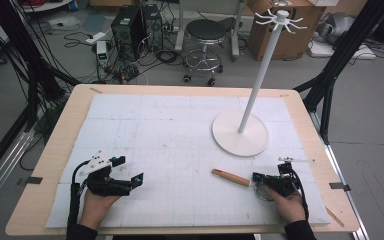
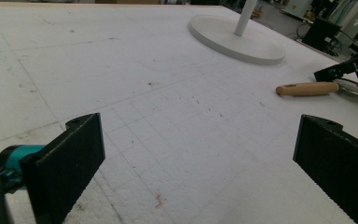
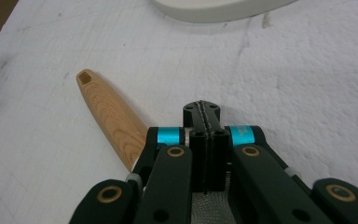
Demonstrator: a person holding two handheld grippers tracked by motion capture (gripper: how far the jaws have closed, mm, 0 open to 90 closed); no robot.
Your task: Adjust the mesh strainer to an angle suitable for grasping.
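We see, largest first, the wooden table (image 1: 45,165) covered by a white foam mat (image 1: 170,130) ruled in a faint grid. On the mat's far right stands a white rack (image 1: 260,75): a round flat base, an upright pole, and hooked arms at the top. Nearer us, the left gripper (image 1: 130,170) rests low over the mat's left part, held in the person's left hand (image 1: 97,202); in the left gripper view its two black jaws stand wide apart, released, with nothing but bare foam between them. The right gripper (image 1: 256,177), in the person's right hand (image 1: 290,205), lies near the mat's right front edge; in the right gripper view its jaws are pressed tight together, and a patch of metal mesh shows beneath them. Whether they pinch anything we cannot tell. Smallest is the strainer's wooden handle (image 1: 230,177), lying flat on the mat in front of the rack's base, just beside the right gripper's jaws; the strainer's wire rim (image 2: 354,88) lies under that gripper
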